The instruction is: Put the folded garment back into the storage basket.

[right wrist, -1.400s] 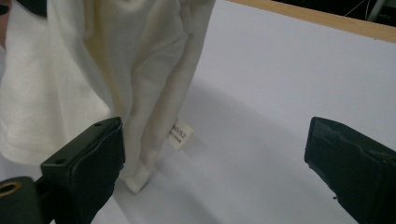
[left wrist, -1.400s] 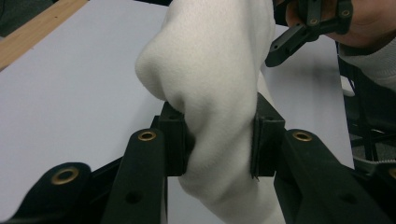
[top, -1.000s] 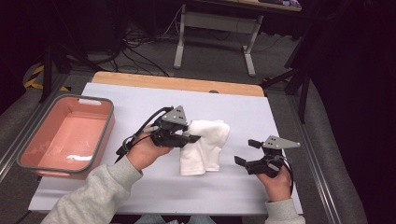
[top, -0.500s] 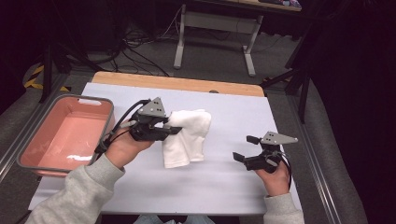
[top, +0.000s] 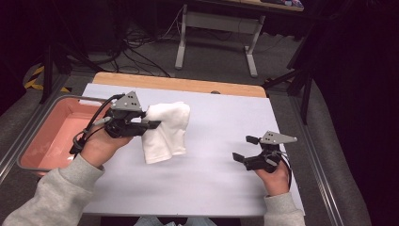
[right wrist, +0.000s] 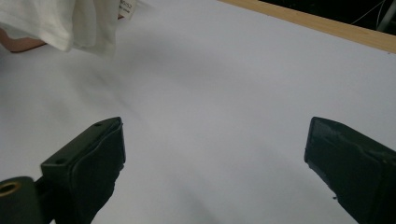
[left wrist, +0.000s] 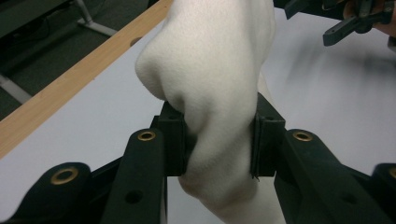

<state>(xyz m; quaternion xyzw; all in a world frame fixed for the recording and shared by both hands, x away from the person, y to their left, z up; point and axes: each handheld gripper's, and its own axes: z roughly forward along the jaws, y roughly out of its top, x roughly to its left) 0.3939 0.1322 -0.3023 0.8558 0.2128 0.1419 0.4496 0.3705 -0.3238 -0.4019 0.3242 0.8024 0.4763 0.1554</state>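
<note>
High view: we are seeing the left gripper [top: 153, 125] clamping a white cloth [top: 164, 132], bunched and hanging with its lower end just over the white table [top: 221, 136], beside the pink tray [top: 33, 136]. The right gripper [top: 244, 149] is standing spread, well apart.

Left gripper view: cloth [left wrist: 215, 79] is bulging between both pads; its lower end is cut off.

Right gripper view: jaws gaping over bare table; cloth corner [right wrist: 70, 23] is showing far off, partly cropped.

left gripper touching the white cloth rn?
Touching. The left gripper view shows the left gripper with both jaws pressed into the white cloth, which bulges out between and above them. The high view agrees: the cloth hangs from that gripper.
</note>
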